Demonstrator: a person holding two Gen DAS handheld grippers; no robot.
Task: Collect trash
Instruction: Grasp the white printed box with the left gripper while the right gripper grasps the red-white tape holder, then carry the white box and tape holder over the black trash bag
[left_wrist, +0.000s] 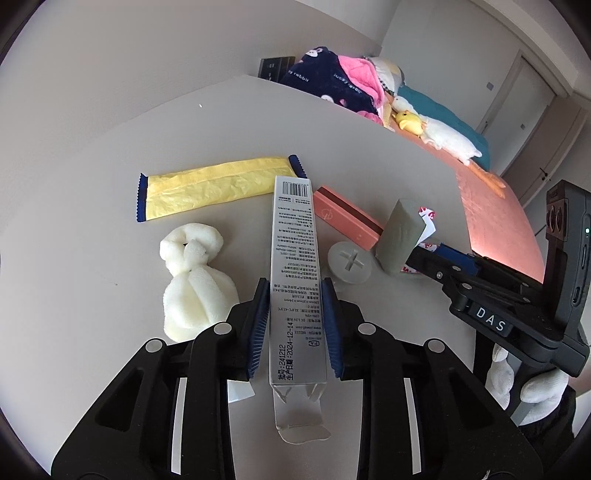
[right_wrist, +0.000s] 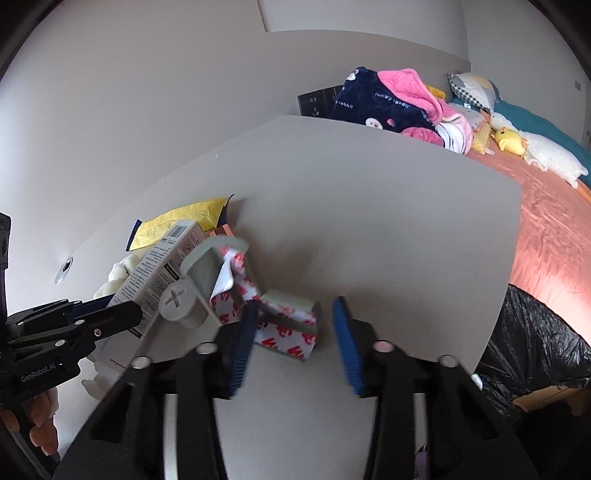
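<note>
Landmark: the box (left_wrist: 293, 266), mid-table (left_wrist: 92, 258), long axis pointing away from the left gripper (left_wrist: 297, 328), whose narrow jaws clamp its near end. It looks light, thin-walled and crushable, so hold its flat sides. Left of it lie foam (left_wrist: 195, 284) and a yellow wrapper (left_wrist: 214, 188). To its right, the right gripper (right_wrist: 293, 343), jaws part-open, straddles crumpled tape backing (right_wrist: 291, 332), unpressed.

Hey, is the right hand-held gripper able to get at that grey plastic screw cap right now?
Probably not directly. The grey screw cap sits left of the right hand-held gripper, behind the red-printed tape backing and close against the long box the left hand-held gripper has clamped.
</note>
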